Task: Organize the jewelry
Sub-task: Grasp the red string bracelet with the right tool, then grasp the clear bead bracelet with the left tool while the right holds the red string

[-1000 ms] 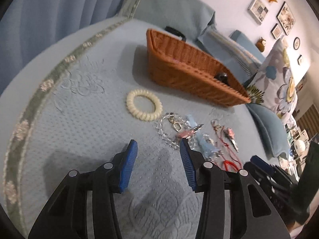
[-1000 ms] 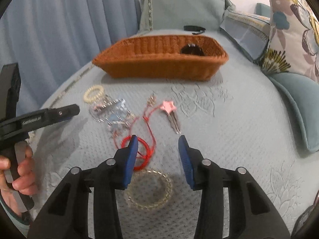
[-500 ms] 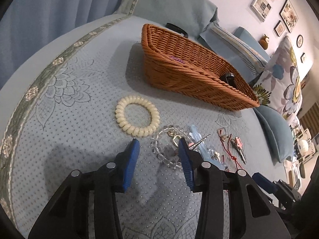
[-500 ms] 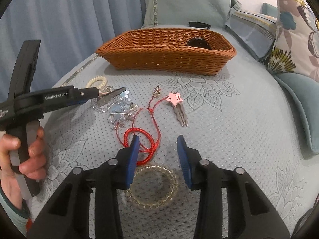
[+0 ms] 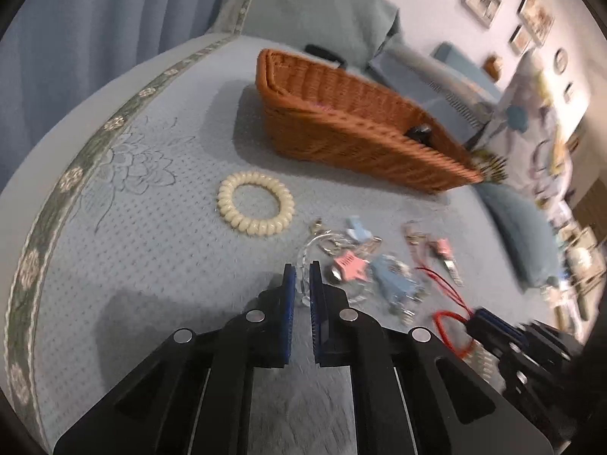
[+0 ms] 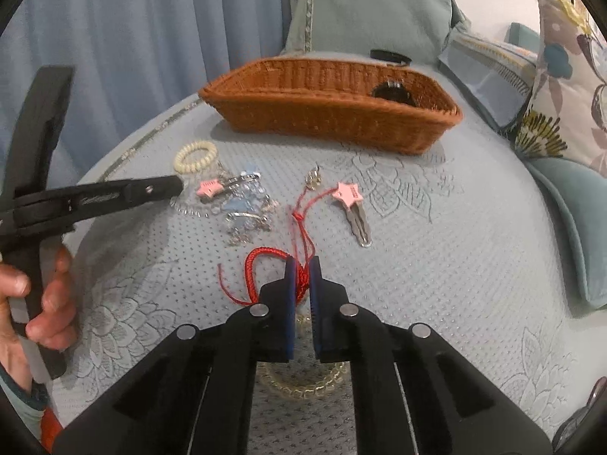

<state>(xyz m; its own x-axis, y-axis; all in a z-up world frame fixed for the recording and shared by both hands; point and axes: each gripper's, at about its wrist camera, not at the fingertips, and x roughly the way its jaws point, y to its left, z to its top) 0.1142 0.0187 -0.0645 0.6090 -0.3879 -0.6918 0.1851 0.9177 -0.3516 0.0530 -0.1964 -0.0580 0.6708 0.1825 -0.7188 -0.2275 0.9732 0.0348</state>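
We have both jaws closing: left gripper [image 5: 300,278] on the clear bead bracelet [image 5: 309,261], right gripper [image 6: 300,278] on the red cord bracelet [image 6: 265,265]; the wicker basket [image 6: 330,113] lies ahead, beyond both.

White lettering runs along the black left tool's arm [image 6: 96,199], too blurred to read; nothing else legible.

The bedspread [image 5: 125,265] lies bare on the near left, open to a reach. The basket [image 6: 330,113] walls off the far middle, with pillows [image 6: 569,204] banking the right. The cream ring [image 5: 255,208] sits alone near the basket. Clips [image 6: 242,204] and a red cord [image 6: 265,265] crowd the centre, with both grippers, left [image 5: 302,271] and right [image 6: 302,265], down among them. A beaded bracelet [image 6: 303,383] lies under the right gripper.
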